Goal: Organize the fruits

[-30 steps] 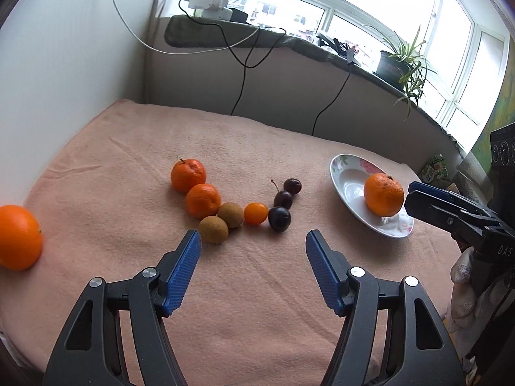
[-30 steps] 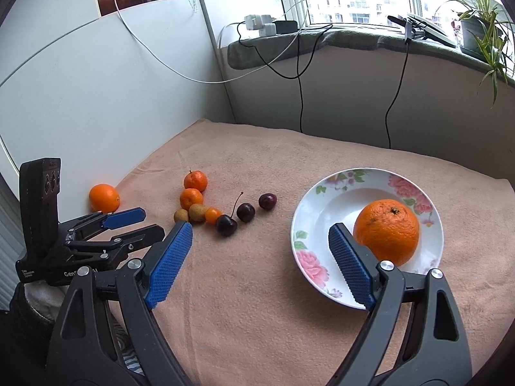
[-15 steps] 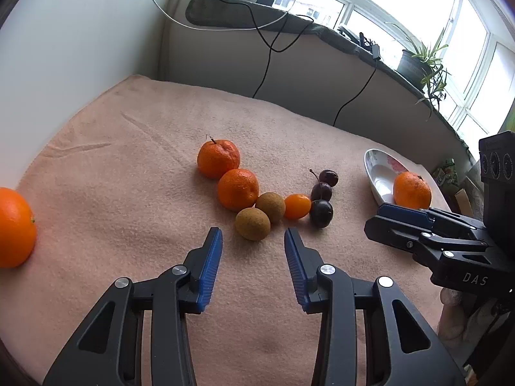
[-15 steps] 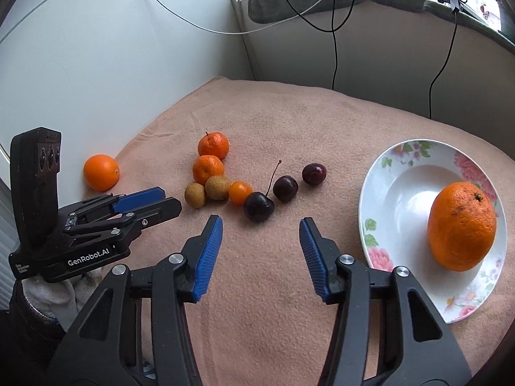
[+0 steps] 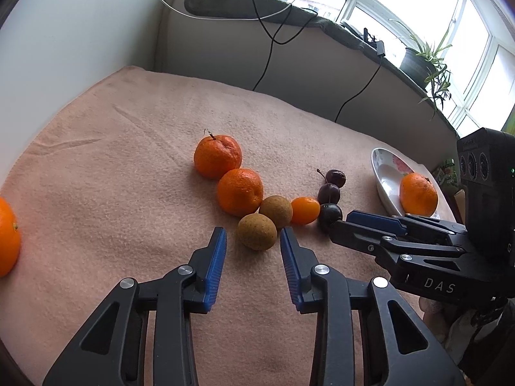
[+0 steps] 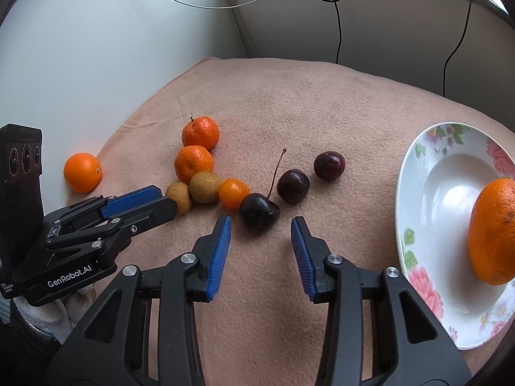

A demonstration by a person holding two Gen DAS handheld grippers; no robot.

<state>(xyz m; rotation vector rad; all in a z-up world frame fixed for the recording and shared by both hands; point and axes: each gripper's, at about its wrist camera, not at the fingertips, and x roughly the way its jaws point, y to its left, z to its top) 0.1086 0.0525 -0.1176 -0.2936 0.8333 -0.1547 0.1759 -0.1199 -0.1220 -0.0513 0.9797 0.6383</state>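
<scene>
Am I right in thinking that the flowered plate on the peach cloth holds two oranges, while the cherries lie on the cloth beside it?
Not quite: the flowered plate holds one orange, not two, as the right wrist view shows. The cherries do lie on the peach cloth beside it.

Soft daylight from blown-out window (image 5: pixel 428 9), faint shadows, sharp focus, fisheye-curved edges

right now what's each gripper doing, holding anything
Left gripper: closing, empty, just short of the nearer round brown fruit.
Right gripper: closing, empty, just short of the stemmed dark cherry.
</scene>
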